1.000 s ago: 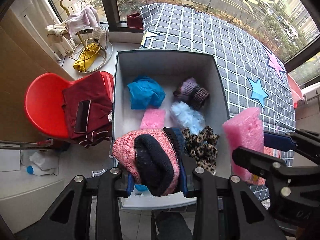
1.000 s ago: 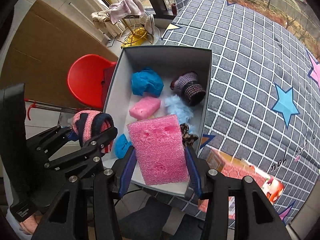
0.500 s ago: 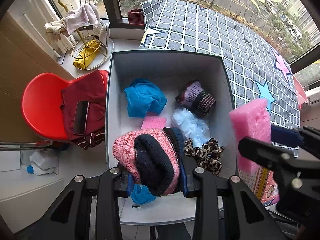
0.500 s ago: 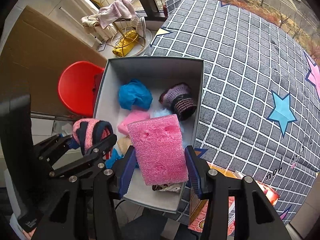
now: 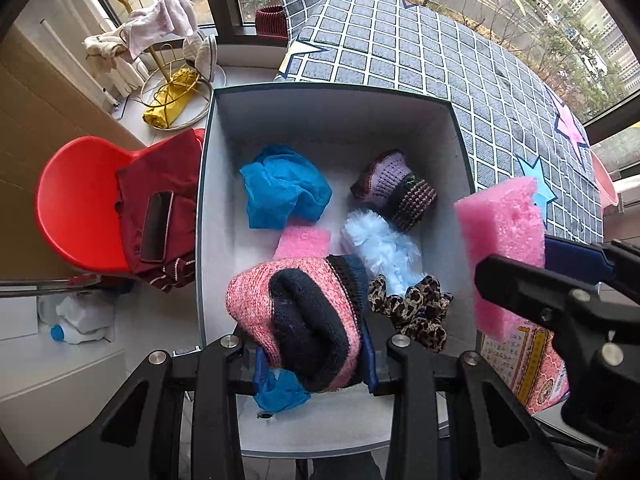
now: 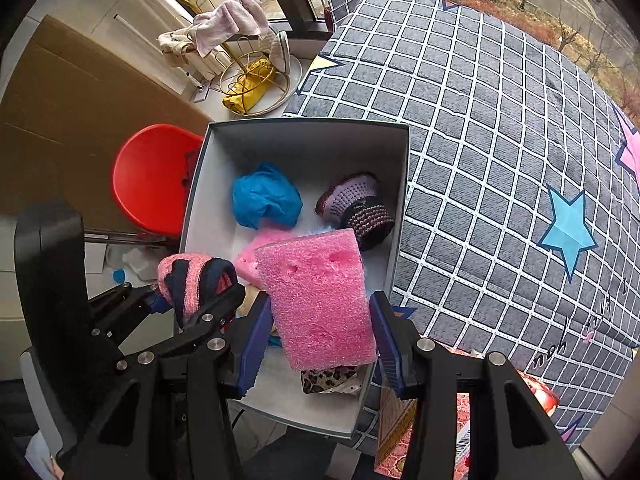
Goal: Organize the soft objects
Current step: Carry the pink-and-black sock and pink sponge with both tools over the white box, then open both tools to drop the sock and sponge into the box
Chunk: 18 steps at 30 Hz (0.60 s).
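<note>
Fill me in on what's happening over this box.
A person is sorting soft things into a grey box with two handheld tongs. The left tongs grip a pink-and-navy knit hat above the box's near end. The right tongs hold a pink sponge above its right side. Already inside lie a blue cloth, a purple knit piece, white fluff and a leopard scrunchie.

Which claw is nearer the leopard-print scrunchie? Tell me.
Left. The left claw holds the knit hat just beside the leopard-print scrunchie; the right claw holds the pink sponge farther off, over the box's right wall.
</note>
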### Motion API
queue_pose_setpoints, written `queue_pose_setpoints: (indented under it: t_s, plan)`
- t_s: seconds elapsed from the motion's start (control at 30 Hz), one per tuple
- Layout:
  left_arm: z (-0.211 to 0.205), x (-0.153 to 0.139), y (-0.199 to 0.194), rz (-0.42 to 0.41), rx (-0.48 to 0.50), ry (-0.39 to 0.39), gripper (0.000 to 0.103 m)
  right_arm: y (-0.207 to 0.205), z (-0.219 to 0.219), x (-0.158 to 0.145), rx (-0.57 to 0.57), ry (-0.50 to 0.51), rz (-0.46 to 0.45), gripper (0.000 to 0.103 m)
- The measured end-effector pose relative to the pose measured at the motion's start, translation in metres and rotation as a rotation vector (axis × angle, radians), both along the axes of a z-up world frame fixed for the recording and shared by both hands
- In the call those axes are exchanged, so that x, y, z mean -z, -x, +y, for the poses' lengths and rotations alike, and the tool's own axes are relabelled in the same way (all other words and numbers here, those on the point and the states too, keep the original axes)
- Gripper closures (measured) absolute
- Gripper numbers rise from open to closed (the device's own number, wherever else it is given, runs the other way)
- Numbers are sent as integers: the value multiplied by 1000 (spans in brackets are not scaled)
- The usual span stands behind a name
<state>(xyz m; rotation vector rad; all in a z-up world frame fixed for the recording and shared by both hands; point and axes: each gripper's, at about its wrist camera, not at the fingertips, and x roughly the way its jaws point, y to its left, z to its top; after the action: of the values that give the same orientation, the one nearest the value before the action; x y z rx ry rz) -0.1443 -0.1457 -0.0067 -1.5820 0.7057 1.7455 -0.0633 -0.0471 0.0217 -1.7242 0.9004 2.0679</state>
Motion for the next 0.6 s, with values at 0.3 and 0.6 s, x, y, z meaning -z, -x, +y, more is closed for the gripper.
queue_pose_setpoints:
  t_s: [0.3, 0.6]
  plan:
    - [0, 3, 2, -6, -5, 7, 64, 4, 0, 4, -1, 12, -7, 53]
    - [0, 4, 1, -7, -4, 7, 64, 5, 0, 7, 0, 17, -10, 53]
